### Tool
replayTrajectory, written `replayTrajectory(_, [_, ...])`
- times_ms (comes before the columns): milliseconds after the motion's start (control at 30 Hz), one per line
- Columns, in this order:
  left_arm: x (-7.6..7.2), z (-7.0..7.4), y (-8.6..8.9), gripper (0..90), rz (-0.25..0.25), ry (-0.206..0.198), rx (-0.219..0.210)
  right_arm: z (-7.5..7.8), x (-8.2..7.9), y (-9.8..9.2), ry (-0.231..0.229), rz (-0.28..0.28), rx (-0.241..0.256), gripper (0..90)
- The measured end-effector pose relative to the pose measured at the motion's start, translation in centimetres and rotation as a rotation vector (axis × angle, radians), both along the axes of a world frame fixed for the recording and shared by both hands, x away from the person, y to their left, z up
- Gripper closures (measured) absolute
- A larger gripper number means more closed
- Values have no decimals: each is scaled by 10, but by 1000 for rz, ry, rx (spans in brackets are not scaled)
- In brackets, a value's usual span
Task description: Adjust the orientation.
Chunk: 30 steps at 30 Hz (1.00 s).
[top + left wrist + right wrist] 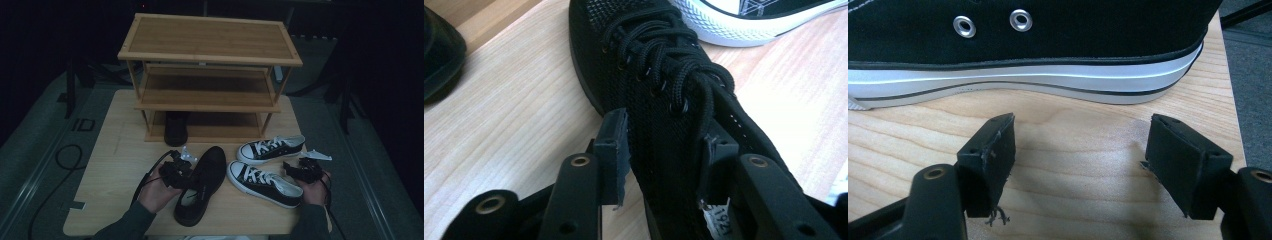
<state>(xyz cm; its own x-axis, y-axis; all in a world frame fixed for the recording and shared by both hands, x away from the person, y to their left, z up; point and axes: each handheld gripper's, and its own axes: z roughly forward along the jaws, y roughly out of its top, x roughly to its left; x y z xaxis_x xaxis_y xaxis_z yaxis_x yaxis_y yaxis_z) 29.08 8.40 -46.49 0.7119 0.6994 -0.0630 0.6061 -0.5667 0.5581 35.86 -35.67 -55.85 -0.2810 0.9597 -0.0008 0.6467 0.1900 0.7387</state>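
So nearest the person, the left hand-held gripper (181, 172) has its jaws clamped on the black mesh shoe (201, 184), one jaw on either side of the upper just behind the black laces (664, 65). In the left gripper view you can see both pads (613, 155) pressed into the mesh, with a small white tag (715, 217) showing by the inner one. The shoe lies on the desk (110, 180) at the front, toe pointing toward the rack and a bit to the right, heel near the front edge.

Over on the right, the right hand-held gripper (301, 171) is wide open and has hold of nothing. In its own view the jaws are spread well apart over bare wood, pointing at the side of the near black-and-white sneaker (264, 183), close to the white sole but not touching it. That sneaker sits just right of the mesh shoe, toe pointing left.

A bit further back is the second black-and-white sneaker (271, 148), also with its toe to the left, near the first one.

Behind all that stands the bamboo shoe rack (210, 55) with three shelves. Another black shoe (176, 127) is tucked on the bottom shelf at its left end, heel facing out. Past the desk, it's too dark to make out much.
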Motion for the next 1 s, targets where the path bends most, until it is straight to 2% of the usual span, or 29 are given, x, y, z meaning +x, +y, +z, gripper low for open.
replayTrajectory(33, [0, 0, 1, 691, 7, -6, 9, 0, 0, 0, 0, 0, 0, 278])
replayTrajectory(133, [2, 0, 3, 845, 4, 5, -3, 0, 0, 0, 0, 0, 0, 278])
replayTrajectory(167, [2, 0, 4, 860, 11, 1, -2, 0, 0, 0, 0, 0, 0, 278])
replayTrajectory(267, [6, 0, 9, 869, 17, 20, -36, 0, 0, 0, 0, 0, 0, 278])
replayTrajectory(400, [11, 0, 16, 873, 39, 6, -49, 0, 0, 0, 0, 0, 0, 278])
replayTrajectory(500, [15, 0, 21, 874, 56, 5, -85, 0, 0, 0, 0, 0, 0, 278])
replayTrajectory(567, [15, 0, 21, 875, 56, 5, -85, 0, 0, 0, 0, 0, 0, 278])
replayTrajectory(633, [20, 5, 24, 875, 72, -13, -100, 0, 0, 0, 0, 0, 0, 278])
replayTrajectory(733, [25, 6, 24, 876, 75, -15, -110, 0, 0, 0, 0, 0, 0, 278])
replayTrajectory(1000, [52, 7, 27, 876, 115, -31, -151, 0, 0, 0, 0, 0, 0, 278])
